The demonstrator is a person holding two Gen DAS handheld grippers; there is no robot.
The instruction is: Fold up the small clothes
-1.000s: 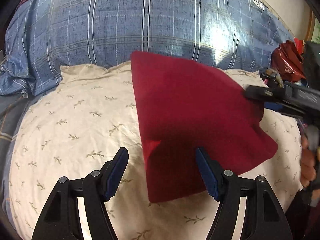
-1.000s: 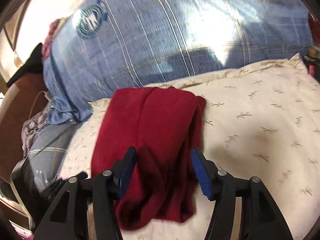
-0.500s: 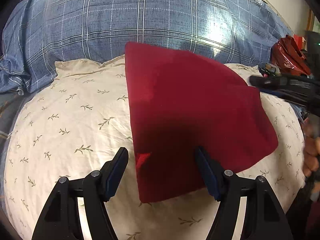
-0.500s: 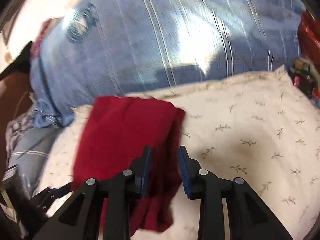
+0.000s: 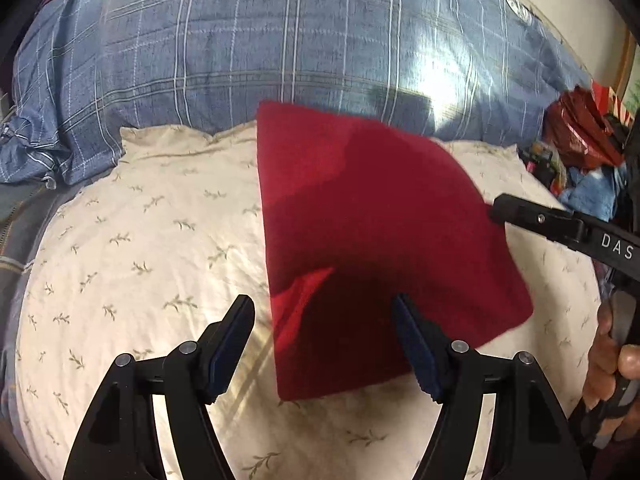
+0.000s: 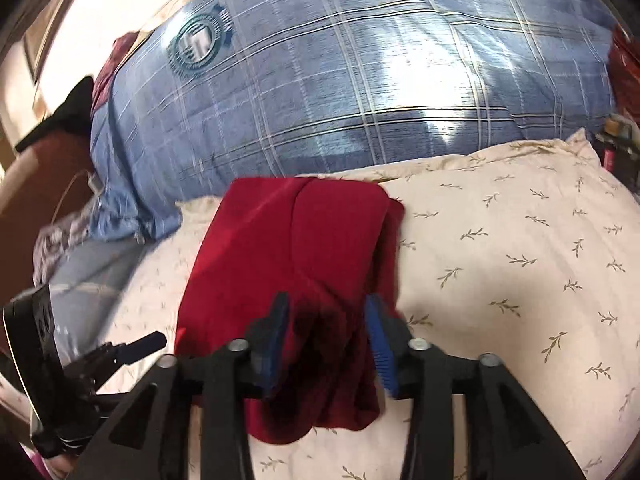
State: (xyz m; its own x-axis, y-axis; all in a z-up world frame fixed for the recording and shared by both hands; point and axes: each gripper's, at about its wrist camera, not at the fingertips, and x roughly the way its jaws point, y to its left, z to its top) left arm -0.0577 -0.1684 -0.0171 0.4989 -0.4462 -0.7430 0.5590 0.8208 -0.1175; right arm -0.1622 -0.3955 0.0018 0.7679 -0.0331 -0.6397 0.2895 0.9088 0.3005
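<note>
The red garment (image 5: 372, 240) lay folded on the cream pillow (image 5: 140, 260), long axis toward its far edge. The right hand-held gripper (image 6: 326, 334), half open, straddled its near end, gripping nothing; the left hand-held gripper (image 5: 324, 344) hovered wide open, empty.

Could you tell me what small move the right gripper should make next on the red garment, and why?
Probably close the right gripper: its jaws stand open astride the near edge of the red garment, which lies partly folded on the cream pillow. The left gripper hovers open.
</note>
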